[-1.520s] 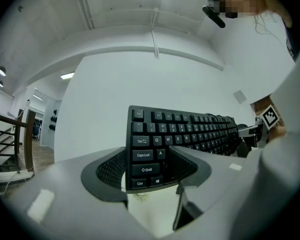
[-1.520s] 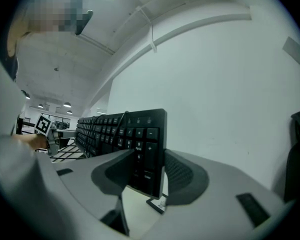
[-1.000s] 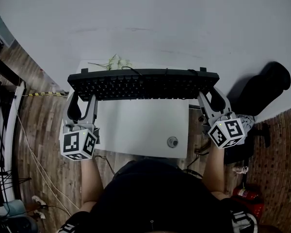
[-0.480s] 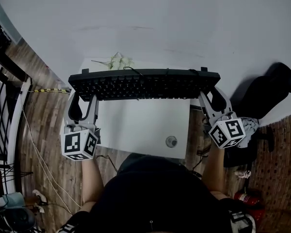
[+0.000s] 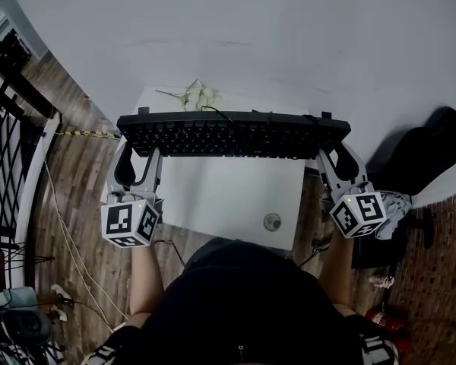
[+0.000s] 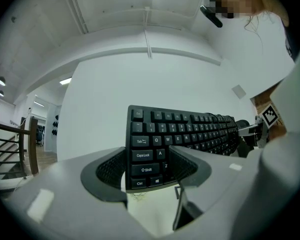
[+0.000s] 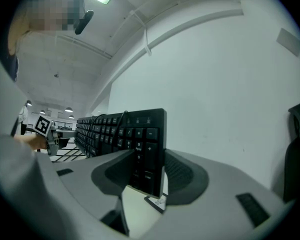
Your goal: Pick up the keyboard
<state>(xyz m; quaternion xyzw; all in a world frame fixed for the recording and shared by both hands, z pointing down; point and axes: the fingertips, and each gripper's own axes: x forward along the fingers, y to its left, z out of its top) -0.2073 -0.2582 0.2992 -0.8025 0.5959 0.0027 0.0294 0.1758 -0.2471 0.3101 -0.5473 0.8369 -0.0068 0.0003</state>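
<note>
The keyboard (image 5: pixel 232 134) is clamped at either end by the left gripper (image 5: pixel 135 155) and right gripper (image 5: pixel 331 155), so its length is balanced.

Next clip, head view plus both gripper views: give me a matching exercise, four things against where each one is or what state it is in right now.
Things:
1. keyboard
2. left tool
3. right tool
4. small round grey object

Places or states:
A. on the white table, toward its near right corner
B. closed on the end with the Caps Lock and Shift keys
C. black, gripped at both ends
D. closed on the number-pad end

Pairs: 1-C, 2-B, 3-D, 4-A
</note>
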